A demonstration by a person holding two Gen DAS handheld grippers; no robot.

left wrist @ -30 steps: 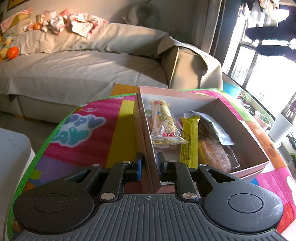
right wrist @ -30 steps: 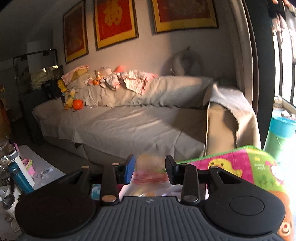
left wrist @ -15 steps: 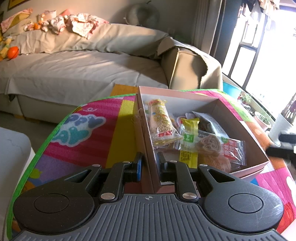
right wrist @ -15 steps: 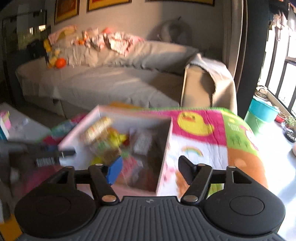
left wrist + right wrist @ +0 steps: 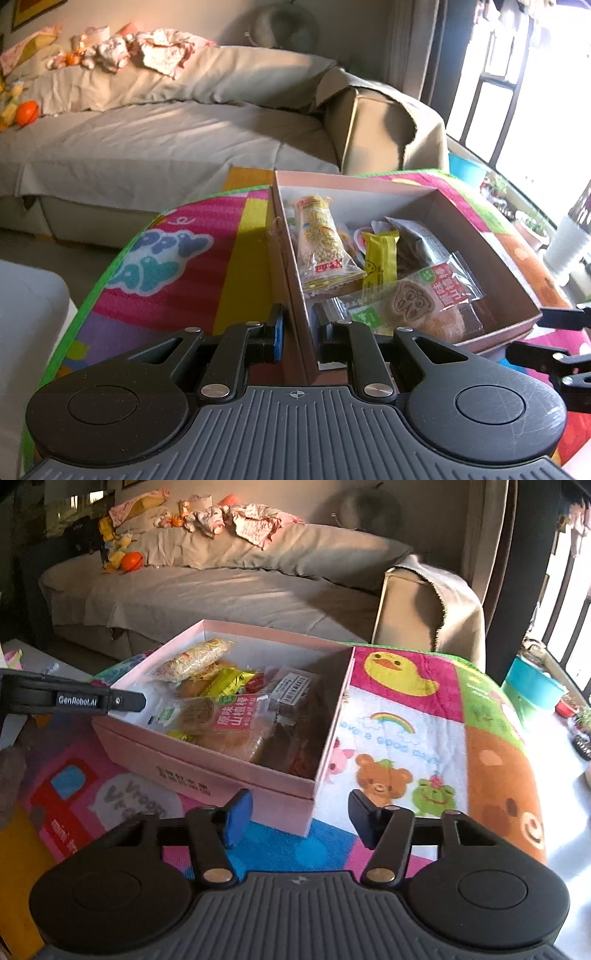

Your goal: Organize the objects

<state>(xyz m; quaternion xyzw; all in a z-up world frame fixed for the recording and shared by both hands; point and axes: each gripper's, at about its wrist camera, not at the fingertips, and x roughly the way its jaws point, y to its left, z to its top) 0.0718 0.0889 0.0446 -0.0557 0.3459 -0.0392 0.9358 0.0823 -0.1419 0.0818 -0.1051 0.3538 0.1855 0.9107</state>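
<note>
A pink box (image 5: 498, 258) (image 5: 236, 775) full of snack packets sits on a colourful play mat (image 5: 399, 709). On top lie a red-labelled clear packet (image 5: 417, 295) (image 5: 221, 720), a long beige packet (image 5: 321, 240) and a yellow one (image 5: 380, 254). My left gripper (image 5: 297, 332) is shut on the box's left wall (image 5: 291, 280); it also shows at the left of the right wrist view (image 5: 110, 701). My right gripper (image 5: 301, 816) is open and empty, just in front of the box's near right corner.
A grey sofa (image 5: 221, 587) with clothes and toys stands behind the mat. A teal bucket (image 5: 535, 686) and potted plants (image 5: 532, 225) stand by the window at right. A white surface (image 5: 26, 314) lies at left.
The right gripper opened, let the red-labelled packet drop into the box, and swung down in front of the box. The left gripper kept its hold on the box wall.
</note>
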